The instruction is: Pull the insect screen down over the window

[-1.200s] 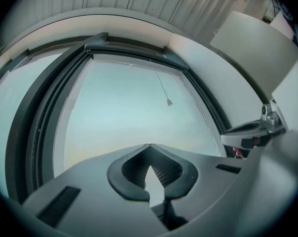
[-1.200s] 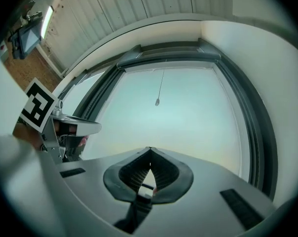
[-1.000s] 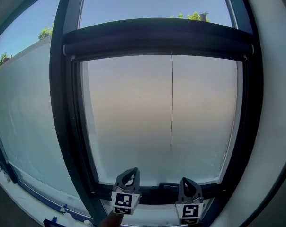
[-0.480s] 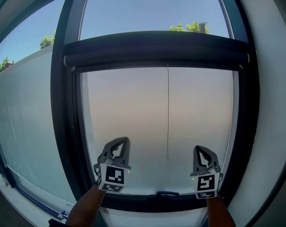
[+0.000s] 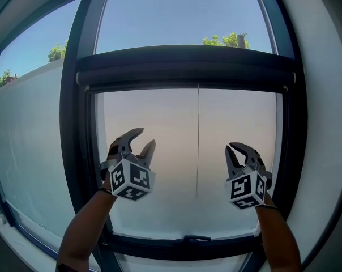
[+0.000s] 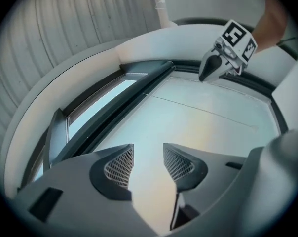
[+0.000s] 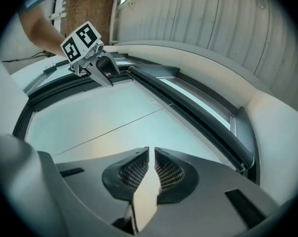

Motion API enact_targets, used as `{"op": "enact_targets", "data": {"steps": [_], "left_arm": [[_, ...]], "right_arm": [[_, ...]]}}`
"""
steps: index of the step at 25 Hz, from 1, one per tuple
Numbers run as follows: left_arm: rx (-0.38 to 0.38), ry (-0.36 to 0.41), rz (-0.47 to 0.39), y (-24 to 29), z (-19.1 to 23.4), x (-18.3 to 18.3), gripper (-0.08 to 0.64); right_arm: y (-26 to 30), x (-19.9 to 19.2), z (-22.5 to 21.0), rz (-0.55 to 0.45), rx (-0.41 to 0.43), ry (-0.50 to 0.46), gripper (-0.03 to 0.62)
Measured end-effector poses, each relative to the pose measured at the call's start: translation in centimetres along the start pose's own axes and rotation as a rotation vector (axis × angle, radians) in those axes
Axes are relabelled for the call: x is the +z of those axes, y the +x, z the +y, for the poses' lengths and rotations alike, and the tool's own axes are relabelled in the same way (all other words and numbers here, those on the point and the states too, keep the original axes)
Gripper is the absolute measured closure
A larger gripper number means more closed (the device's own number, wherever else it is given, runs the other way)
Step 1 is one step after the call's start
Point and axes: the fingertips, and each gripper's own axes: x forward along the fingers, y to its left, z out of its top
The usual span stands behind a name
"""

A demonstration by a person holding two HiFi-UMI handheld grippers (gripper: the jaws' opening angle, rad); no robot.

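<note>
The insect screen's dark bar (image 5: 182,75) runs level across the upper window frame (image 5: 75,123), with its cord (image 5: 197,146) hanging between my grippers. Both sit below it, the left gripper (image 5: 145,137) with jaws just opened and empty, the right gripper (image 5: 237,148) nearly closed on nothing and somewhat nearer the cord, so I judge the reach goes upward.

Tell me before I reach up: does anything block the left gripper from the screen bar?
Nothing visible. The left gripper, empty jaws just opening, is below the screen bar, open space between; the pull cord hangs off to its right.

Insect screen's dark bar (image 5: 188,67) spans the upper window (image 5: 75,123), cord (image 5: 197,146) hanging below.
</note>
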Motion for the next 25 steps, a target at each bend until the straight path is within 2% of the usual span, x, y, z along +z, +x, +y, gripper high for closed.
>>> {"op": "enact_targets", "data": {"steps": [3,6,7,11,13,17,23,25], "left_arm": [[0.015,0.135,0.040,1.3,0.8,0.4,0.369],[0.050,0.303,0.081,2.9,1.8,1.0,0.334],[0.061,0.334,0.087,3.4,2.3,1.4,0.322],[0.090,0.341,0.072,5.1,4.6,4.4,0.289],[0.087,0.369,0.081,6.0,5.0,5.2,0.284],[0.092,0.451,0.126,7.5,5.4,5.1,0.282],[0.115,0.496,0.145,9.6,6.3,6.3,0.282],[0.122,0.512,0.155,10.3,6.7,6.5,0.282]], "right_arm": [[1.0,1.4,-1.3,-0.003,-0.010,-0.093,0.530],[2.3,2.8,-2.7,-0.007,-0.041,-0.212,0.484],[2.8,3.2,-3.2,-0.006,-0.049,-0.253,0.473],[5.2,4.3,-5.1,0.009,-0.067,-0.398,0.416],[6.3,4.9,-5.6,0.015,-0.068,-0.446,0.399],[7.9,6.1,-6.5,0.039,-0.049,-0.458,0.379],[10.9,6.7,-8.2,0.093,-0.044,-0.556,0.359],[11.6,6.6,-8.6,0.116,-0.043,-0.561,0.353]]}}
